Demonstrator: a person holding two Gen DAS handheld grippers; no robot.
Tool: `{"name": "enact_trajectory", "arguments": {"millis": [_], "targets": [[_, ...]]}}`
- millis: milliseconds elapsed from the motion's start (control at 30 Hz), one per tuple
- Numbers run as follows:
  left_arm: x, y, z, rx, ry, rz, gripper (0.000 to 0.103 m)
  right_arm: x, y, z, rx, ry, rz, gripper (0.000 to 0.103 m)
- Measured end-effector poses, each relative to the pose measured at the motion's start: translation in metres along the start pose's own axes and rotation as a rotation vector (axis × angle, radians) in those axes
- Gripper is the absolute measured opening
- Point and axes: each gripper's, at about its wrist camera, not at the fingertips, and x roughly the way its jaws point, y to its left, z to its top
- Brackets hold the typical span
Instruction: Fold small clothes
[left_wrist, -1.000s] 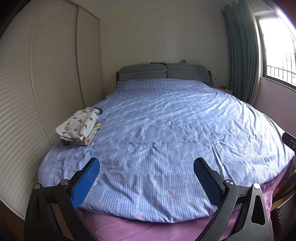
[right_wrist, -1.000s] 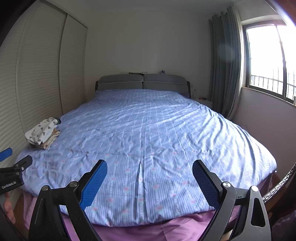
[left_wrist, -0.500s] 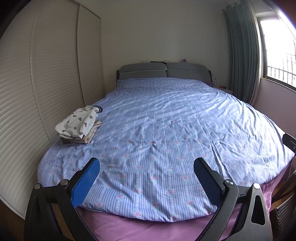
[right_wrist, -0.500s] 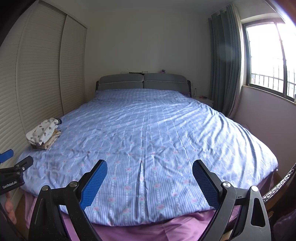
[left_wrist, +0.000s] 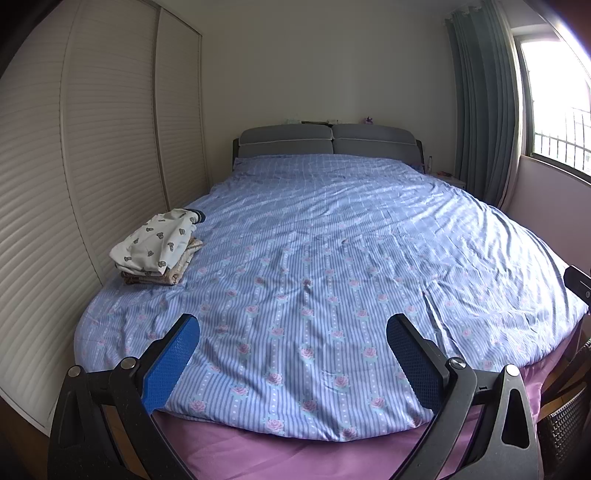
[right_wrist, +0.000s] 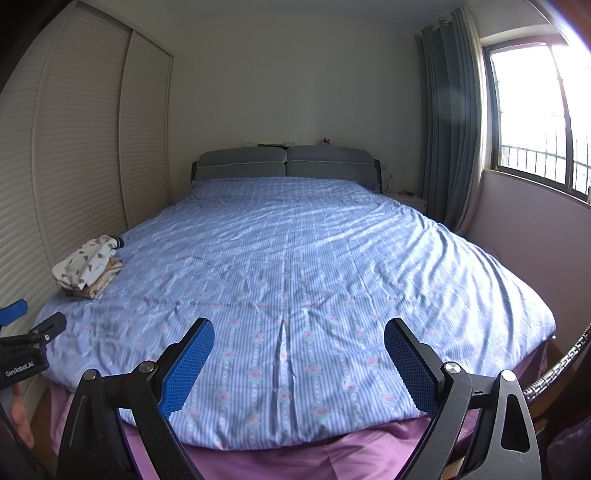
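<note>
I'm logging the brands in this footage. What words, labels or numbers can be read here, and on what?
"GenRobot.AI": white print on the black body of the left hand-held gripper, at the left edge of the right wrist view.
Items on the headboard ledge: too small to read.
Nothing else carries text.

1. pulled back a little from the bed (left_wrist: 332, 258), both wrist views; more of the pink sheet (left_wrist: 295, 454) showing below the blue quilt's edge.
2. sitting slightly higher in both frames, the folded clothes stack (right_wrist: 86, 267).
</note>
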Motion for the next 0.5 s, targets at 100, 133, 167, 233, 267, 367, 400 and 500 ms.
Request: {"name": "enact_trajectory", "arguments": {"millis": [100, 133, 167, 233, 267, 367, 400, 500], "targets": [[-0.0002, -0.0001, -0.0004, -0.001, 0.001, -0.001, 0.103, -0.0002, 0.0002, -0.0001, 0.001, -0.001, -0.001, 0.094], [-0.0001, -0.0002, -0.0003, 0.0, 0.002, 0.001, 0.103, -0.0003, 0.0002, -0.0002, 0.0, -0.001, -0.001, 0.094], [-0.0002, 0.0, -0.0002, -0.001, 0.001, 0.0, 0.103, -0.0003, 0.0002, -0.0001, 0.0, -0.002, -0.001, 0.094], [-0.0003, -0.0002, -0.0004, -0.001, 0.001, 0.0, 0.103, -0.0003, 0.0001, -0.0004, 0.001, -0.002, 0.0, 0.094], [-0.0001, 0.0003, 0.0, -0.001, 0.001, 0.001, 0.103, -0.0002, 0.0, -0.0004, 0.001, -0.002, 0.0, 0.094], [-0.0006, 0.0006, -0.0004, -0.01, 0.002, -0.006, 0.103, -0.0001, -0.0002, -0.0005, 0.001, -0.001, 0.0, 0.094], [-0.0009, 0.0007, -0.0006, -0.015, 0.004, -0.009, 0.103, 0.0, -0.0003, -0.0004, 0.001, -0.001, 0.0, 0.094], [-0.0013, 0.0006, -0.0009, -0.016, 0.005, -0.011, 0.103, -0.0001, -0.0007, -0.0009, 0.001, -0.002, 0.0, 0.094]]}}
